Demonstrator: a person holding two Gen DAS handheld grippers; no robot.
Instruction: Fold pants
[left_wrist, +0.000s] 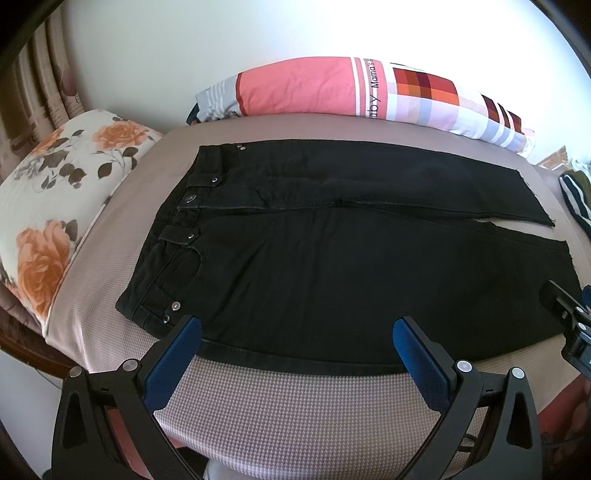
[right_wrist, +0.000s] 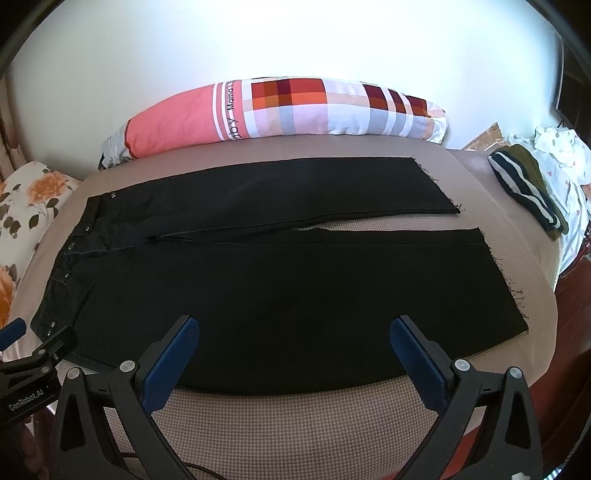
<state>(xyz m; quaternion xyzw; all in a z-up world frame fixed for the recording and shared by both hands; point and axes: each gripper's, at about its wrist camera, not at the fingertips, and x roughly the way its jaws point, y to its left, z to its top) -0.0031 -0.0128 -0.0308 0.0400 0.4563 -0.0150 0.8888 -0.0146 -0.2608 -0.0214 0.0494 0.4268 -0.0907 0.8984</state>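
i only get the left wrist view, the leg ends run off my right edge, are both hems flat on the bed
Observer: Yes, in the right wrist view both frayed hems of the black pants lie flat, with a narrow gap between the legs.
Operator: what's past them
Observer: A striped dark garment lies apart from the hems, near the bed's right edge.
Operator: right claw holding anything
Observer: No, the right claw is open over the near leg's edge, empty.

Black pants (left_wrist: 332, 266), houndstooth beige sheet (left_wrist: 295, 413), orange-floral pillow (left_wrist: 55, 206), pink-checked bolster (right_wrist: 280, 110).
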